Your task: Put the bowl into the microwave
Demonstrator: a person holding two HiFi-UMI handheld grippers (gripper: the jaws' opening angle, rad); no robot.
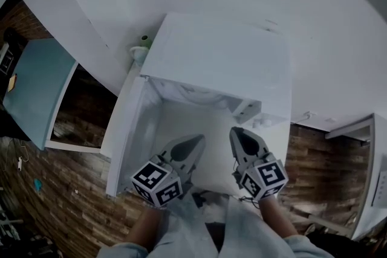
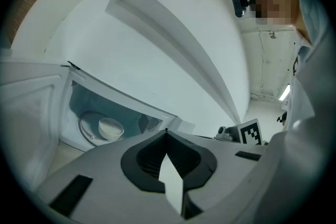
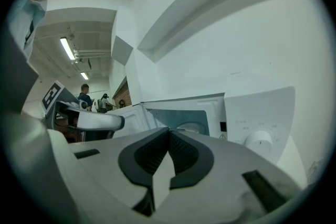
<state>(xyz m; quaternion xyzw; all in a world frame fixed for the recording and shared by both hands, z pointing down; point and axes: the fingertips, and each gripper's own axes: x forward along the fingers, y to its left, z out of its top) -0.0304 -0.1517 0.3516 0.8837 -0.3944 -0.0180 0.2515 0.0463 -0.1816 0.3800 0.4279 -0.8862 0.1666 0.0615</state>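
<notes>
The white microwave (image 1: pixel 224 57) stands with its door (image 1: pixel 124 130) swung open to the left. In the left gripper view a white bowl (image 2: pixel 110 127) sits on the turntable inside the cavity. The right gripper view shows its rim (image 3: pixel 190 127) dimly inside the opening, beside the control dial (image 3: pixel 259 140). Both grippers hover side by side in front of the opening, outside the cavity. My left gripper (image 1: pixel 196 141) (image 2: pixel 167 131) is shut and holds nothing. My right gripper (image 1: pixel 236 131) (image 3: pixel 169 130) is likewise shut and empty.
A small green and white object (image 1: pixel 142 48) stands behind the microwave's left corner. To the far left hangs a teal panel (image 1: pixel 36 87). A white unit (image 1: pixel 369 178) is at the right edge. The white wall rises just behind. Distant people (image 3: pixel 84 94) show in the right gripper view.
</notes>
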